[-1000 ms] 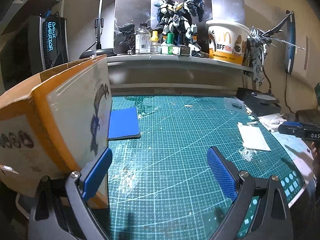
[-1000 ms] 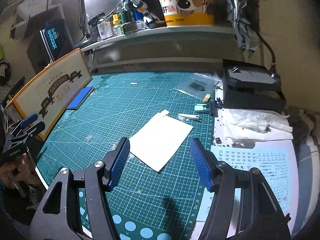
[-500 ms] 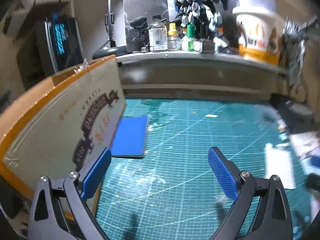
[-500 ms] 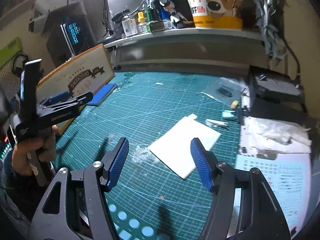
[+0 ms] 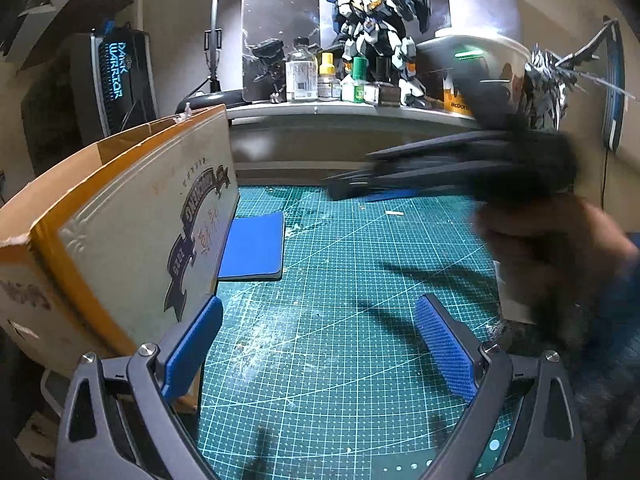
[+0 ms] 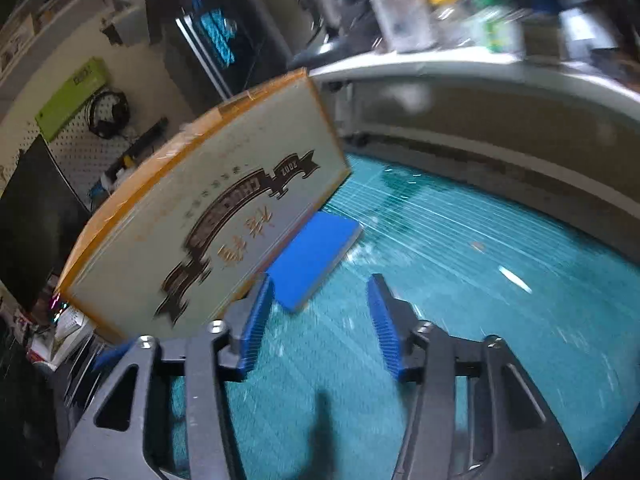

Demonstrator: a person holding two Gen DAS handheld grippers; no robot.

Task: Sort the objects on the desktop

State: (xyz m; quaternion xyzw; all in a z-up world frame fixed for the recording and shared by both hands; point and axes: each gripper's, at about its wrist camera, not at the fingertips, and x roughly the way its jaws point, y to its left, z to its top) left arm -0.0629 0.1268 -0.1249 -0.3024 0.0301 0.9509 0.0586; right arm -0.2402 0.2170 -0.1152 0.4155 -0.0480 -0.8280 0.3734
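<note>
A flat blue pad (image 5: pixel 254 245) lies on the green cutting mat (image 5: pixel 340 320) against the foot of a cream and orange cardboard box (image 5: pixel 132 232). My left gripper (image 5: pixel 318 346) hovers open over the mat's near left part, its left finger beside the box. My right gripper (image 5: pixel 352 190) crosses the left wrist view, blurred, held by a hand (image 5: pixel 548 256) and pointing left toward the pad. In the right wrist view my right gripper (image 6: pixel 320 320) is open, empty, with the blue pad (image 6: pixel 316 258) just ahead and the box (image 6: pixel 208 216) to its left.
A shelf (image 5: pixel 352 110) along the back carries small bottles (image 5: pixel 316 76), a robot model (image 5: pixel 380 36) and a paper bucket (image 5: pixel 484 76). A black case (image 5: pixel 112 84) with blue lettering stands behind the box. A white sheet edge (image 5: pixel 506 292) shows at the mat's right.
My right gripper has swung left across the mat, away from the white sheet, and now faces the blue pad and box. My left gripper has shifted only slightly.
</note>
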